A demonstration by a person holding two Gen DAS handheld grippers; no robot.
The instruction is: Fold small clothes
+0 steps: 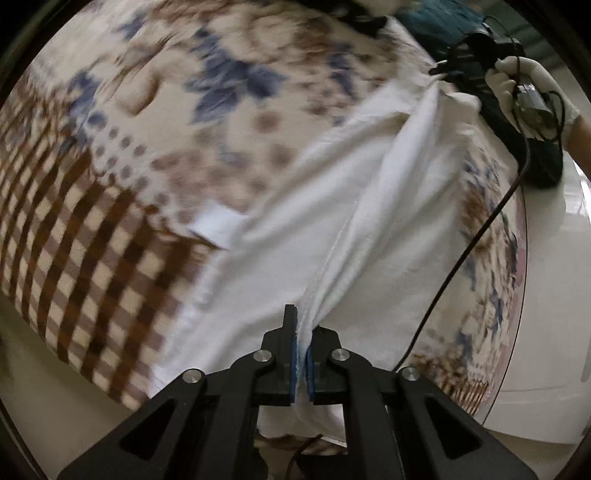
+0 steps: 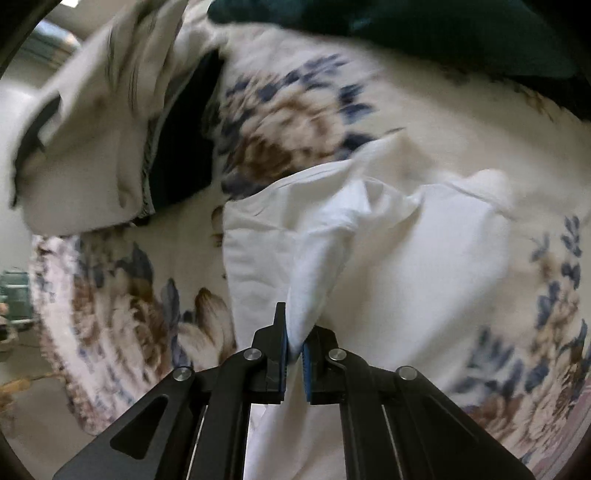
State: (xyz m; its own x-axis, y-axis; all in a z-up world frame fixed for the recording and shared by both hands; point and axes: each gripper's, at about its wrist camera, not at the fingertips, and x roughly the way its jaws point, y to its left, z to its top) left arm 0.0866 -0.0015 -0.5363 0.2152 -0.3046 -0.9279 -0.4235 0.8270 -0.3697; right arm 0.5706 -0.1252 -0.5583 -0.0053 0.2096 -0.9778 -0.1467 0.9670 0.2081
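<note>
While both of my grippers are pinching the same white garment (image 1: 332, 192), the relation that governs the coming fold is the line of cloth stretched between them. My left gripper (image 1: 302, 354) has its blue pads pressed together on a bunched edge of the fabric, and from it a raised ridge of cloth runs away toward my right gripper (image 1: 448, 70), seen in the left wrist view at the far end of that ridge, near the edge of the tabletop (image 1: 110, 110). In the right wrist view my right gripper (image 2: 293, 350) is likewise clamped on a gathered corner of the white garment (image 2: 406, 240), lifted into a peak above the floral cloth that covers the tabletop (image 2: 295, 110). The garment's long axis therefore lies along the line joining the two grippers, the held edge lifted and the remainder resting flat on the cover. Neither hand is nearer; each holds one end. I judge that the fold depends on carrying both ends the same way, square to that axis. A dark green garment (image 1: 443, 22) and a pale garment (image 2: 92, 147) lie beyond, at the far edge. Motion blur limits finer detail.
</note>
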